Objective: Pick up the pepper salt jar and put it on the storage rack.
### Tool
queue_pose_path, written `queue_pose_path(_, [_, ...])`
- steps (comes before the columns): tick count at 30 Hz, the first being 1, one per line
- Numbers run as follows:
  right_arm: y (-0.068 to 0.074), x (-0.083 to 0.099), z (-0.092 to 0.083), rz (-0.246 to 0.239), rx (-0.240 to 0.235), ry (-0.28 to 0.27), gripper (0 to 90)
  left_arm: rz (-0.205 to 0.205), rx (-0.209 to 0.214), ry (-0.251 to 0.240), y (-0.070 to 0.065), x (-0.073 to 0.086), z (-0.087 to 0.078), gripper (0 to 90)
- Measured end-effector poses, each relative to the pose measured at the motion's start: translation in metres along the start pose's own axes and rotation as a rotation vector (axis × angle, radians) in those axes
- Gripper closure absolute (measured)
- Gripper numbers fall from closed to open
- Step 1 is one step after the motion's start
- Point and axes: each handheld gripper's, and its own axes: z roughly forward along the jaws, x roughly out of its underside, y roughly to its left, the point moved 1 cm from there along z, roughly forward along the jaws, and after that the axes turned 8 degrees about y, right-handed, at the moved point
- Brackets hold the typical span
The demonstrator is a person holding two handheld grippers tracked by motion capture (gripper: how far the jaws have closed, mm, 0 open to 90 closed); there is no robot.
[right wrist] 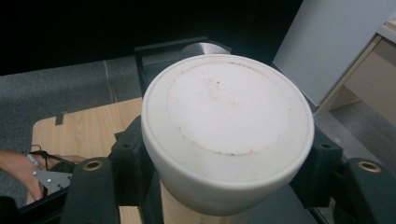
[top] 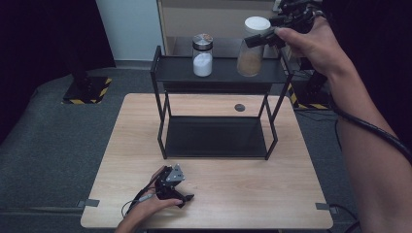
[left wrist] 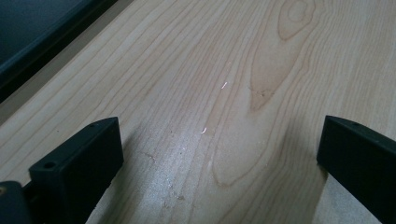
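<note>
Left tongs [top: 187,198] first, low in the high view's bottom centre: they rest on the tabletop [top: 243,194] with the jaws spread wide, and in the left gripper view we see only bare wood grain between them, nothing held.

Moving up the frame, we pass the black two-tier rack [top: 216,116] standing in the middle of the tabletop, its lower shelf bare.

Now the action, upper right of the high view: the right tongs [top: 252,40] come in from the right at about the level of the top shelf, and they're clamped on the white-lidded jar [top: 251,48] just under its lid. In the right gripper view we look down on that lid [right wrist: 228,123] with a jaw pressed to the neck at either side, so the grip looks firm to us.

The jar stands upright, long axis vertical, at the right end of the top shelf; whether its base touches the shelf we can't tell. Its neighbour, the metal-lidded jar [top: 202,55] of white powder, sits to its left, apart from it. The right hand [top: 311,41] is the one on the job; the left is well away.
</note>
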Motion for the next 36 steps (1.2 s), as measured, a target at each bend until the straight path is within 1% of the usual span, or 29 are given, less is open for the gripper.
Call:
queue_pose_path(8, [-0.012, 0.001, 0.014, 0.016, -0.001, 0.009, 34.9, 0.0, 0.0, 0.0, 0.0, 0.0, 0.0, 0.0])
queue_pose_path(15, [-0.018, -0.001, 0.028, 0.021, 0.0, 0.028, 34.9, 0.0, 0.0, 0.0, 0.0, 0.0, 0.0, 0.0])
queue_pose_path(19, [-0.021, -0.001, 0.034, 0.031, 0.002, 0.027, 34.9, 0.001, 0.0, 0.001, 0.0, 0.0, 0.0, 0.0])
queue_pose_path(23, [-0.025, 0.001, 0.039, 0.045, 0.005, 0.024, 34.9, 0.005, 0.003, 0.001, 0.0, 0.0, 0.0, 0.0])
queue_pose_path(27, [-0.026, 0.001, 0.043, 0.05, 0.012, 0.036, 34.9, 0.005, 0.003, 0.001, 0.0, 0.0, 0.0, 0.0])
queue_pose_path(36, [-0.032, 0.006, 0.051, 0.071, 0.015, 0.038, 34.9, 0.005, 0.003, 0.001, 0.0, 0.0, 0.0, 0.0])
